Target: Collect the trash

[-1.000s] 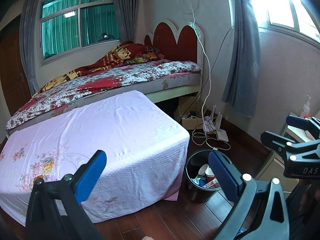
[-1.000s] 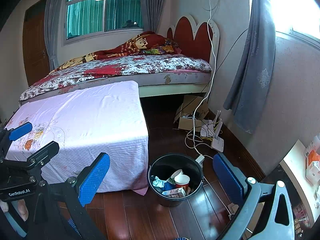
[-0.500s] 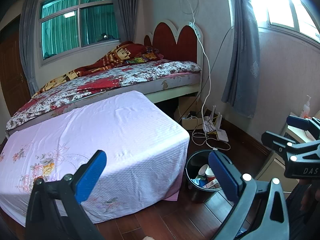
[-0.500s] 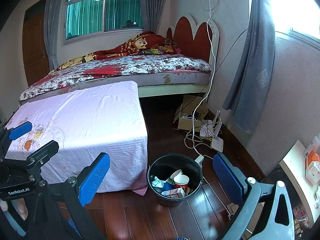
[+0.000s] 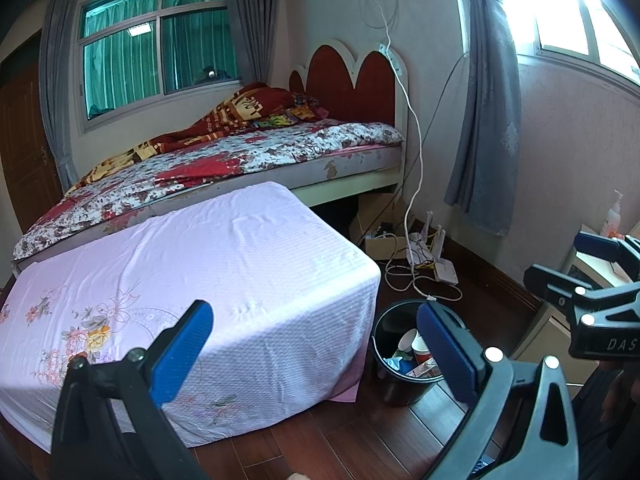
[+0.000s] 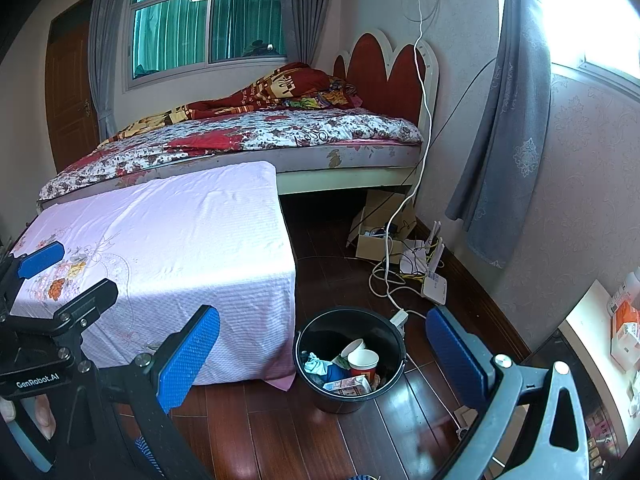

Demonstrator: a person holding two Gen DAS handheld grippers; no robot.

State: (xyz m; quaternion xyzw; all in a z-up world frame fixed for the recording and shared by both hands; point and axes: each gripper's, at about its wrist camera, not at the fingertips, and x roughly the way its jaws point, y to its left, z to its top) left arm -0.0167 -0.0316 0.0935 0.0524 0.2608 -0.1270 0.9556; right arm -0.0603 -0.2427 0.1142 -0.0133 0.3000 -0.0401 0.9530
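Note:
A black trash bucket stands on the wood floor beside the pink-covered table; it also shows in the left wrist view. It holds paper cups, a crumpled tissue and a small carton. My right gripper is open and empty, held above and in front of the bucket. My left gripper is open and empty, over the table's near corner, left of the bucket. Each gripper shows at the edge of the other's view.
A low table under a pink flowered sheet fills the left. A bed lies behind it. Cables, a router and a cardboard box lie on the floor by the wall. A white cabinet stands at right.
Both views have shifted only slightly; the right gripper has drifted a little. Both grippers stay open and empty.

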